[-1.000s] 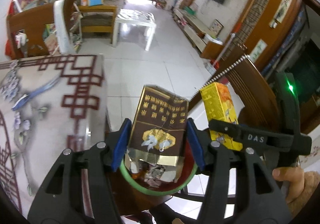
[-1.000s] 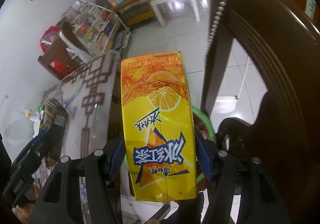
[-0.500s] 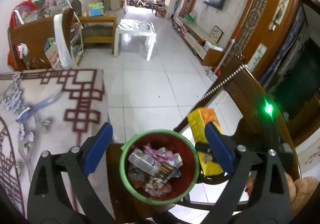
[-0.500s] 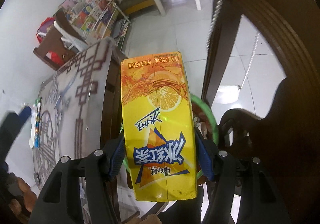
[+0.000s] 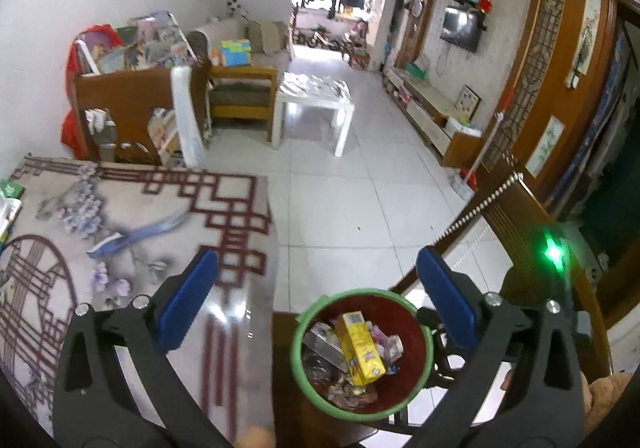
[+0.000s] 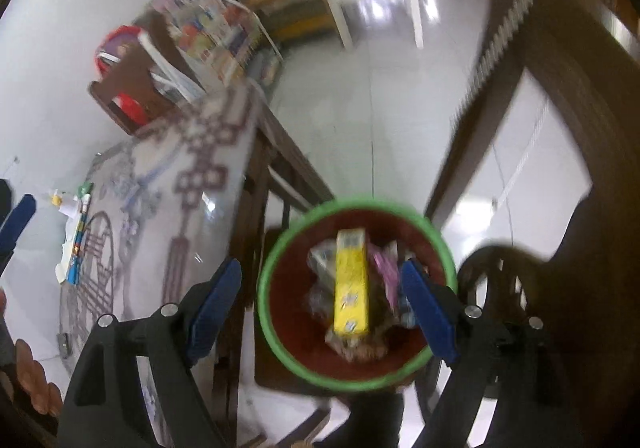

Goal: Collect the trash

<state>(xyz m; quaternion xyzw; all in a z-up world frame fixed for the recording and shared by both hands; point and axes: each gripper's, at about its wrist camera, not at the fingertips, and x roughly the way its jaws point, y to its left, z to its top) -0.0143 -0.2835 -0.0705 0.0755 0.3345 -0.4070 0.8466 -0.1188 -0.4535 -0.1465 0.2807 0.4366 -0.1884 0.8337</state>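
- Opening over the bin, the right gripper (image 6: 322, 288) is seen with nothing between its blue pads; the jaws are widening at this moment and no item is held.
- The yellow drink carton (image 6: 352, 284), clamped in those jaws a second ago, is now found lying on top of the rubbish inside the green-rimmed bin (image 6: 280, 336). The same carton (image 5: 360, 348) is confirmed in the left wrist view, tilted against other wrappers.
- The left gripper (image 5: 316, 300) is likewise shown spread wide, its jaws finishing their opening, with nothing gripped. The brown printed box it carried a second ago is no longer between its pads; it is judged to lie among the bin contents, though it cannot be singled out with certainty.
- Both drops are therefore judged complete; both tools are free for the next pickup.
- Beside the bin, the patterned table (image 5: 132, 216) is shown. Small items (image 6: 76, 244) at its far end are visible in the right wrist view; they are judged the likely remaining litter, though blur prevents identification.
- Beyond, a wooden chair back (image 5: 516, 216) and the tiled floor (image 5: 352, 208) are visible.
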